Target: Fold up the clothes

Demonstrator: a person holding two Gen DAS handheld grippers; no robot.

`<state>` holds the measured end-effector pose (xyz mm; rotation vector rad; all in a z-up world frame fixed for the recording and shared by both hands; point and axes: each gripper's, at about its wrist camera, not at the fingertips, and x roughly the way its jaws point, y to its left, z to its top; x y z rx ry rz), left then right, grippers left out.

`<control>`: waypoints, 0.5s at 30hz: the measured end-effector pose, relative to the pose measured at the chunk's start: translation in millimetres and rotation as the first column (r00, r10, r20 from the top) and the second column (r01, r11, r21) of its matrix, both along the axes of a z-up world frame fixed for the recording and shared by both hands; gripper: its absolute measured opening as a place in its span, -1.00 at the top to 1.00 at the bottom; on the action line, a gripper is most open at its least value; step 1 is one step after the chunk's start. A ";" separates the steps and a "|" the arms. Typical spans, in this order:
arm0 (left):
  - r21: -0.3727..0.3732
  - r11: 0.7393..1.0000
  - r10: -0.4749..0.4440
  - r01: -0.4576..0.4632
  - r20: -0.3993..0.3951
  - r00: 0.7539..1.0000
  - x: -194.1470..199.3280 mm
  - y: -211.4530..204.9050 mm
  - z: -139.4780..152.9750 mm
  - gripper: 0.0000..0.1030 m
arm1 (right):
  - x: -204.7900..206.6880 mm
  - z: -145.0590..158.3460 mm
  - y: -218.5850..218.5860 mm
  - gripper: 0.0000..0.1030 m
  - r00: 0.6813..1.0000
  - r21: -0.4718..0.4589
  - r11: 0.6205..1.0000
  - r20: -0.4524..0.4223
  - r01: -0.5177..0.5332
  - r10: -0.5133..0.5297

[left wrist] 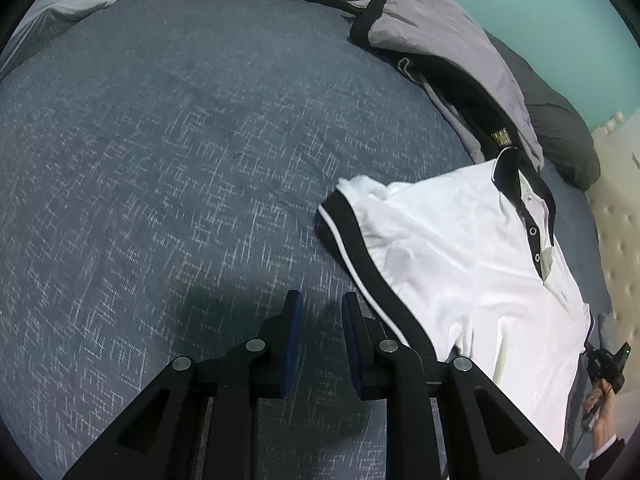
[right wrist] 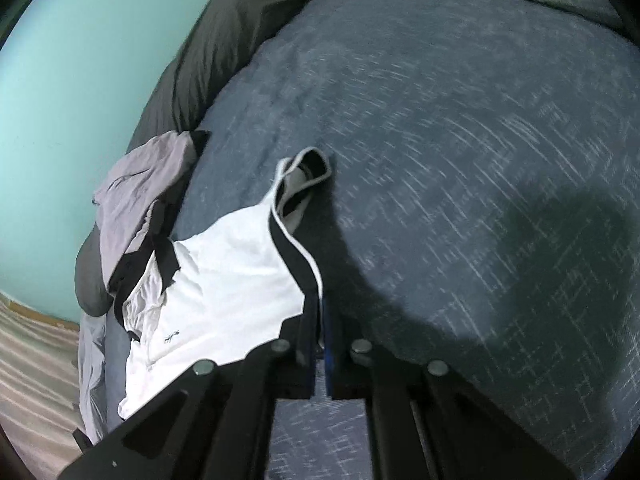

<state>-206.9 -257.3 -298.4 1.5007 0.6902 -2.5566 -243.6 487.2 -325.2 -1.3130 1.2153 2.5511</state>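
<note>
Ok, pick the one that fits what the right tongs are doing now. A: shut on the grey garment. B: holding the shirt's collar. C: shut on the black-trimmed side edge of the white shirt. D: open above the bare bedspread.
C: in the right wrist view the right tongs pinch the black-trimmed edge of the white shirt.

Polo shirt point(right wrist: 224, 264) hem behind claw

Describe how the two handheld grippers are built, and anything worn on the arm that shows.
Left gripper: black angular linkage arms with round silver pivot pins, two flat fingers faced with dark blue pads. Right gripper: the same black frame, silver pins and blue pads. In the left view a hand shows at the edge, with a dark sleeve.
</note>
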 end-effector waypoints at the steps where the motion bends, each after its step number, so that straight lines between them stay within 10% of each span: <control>1: 0.009 1.000 0.003 -0.003 0.000 1.000 1.3 0.0 -0.9 0.57 | 1.5 -2.9 0.3 0.96 1.000 -0.006 1.000 0.002 0.007 -0.007; 15: -0.029 0.999 -0.045 0.046 0.018 0.999 -2.7 24.5 -13.2 0.57 | 33.1 19.8 -8.0 0.50 0.998 0.020 1.000 -0.066 0.017 -0.016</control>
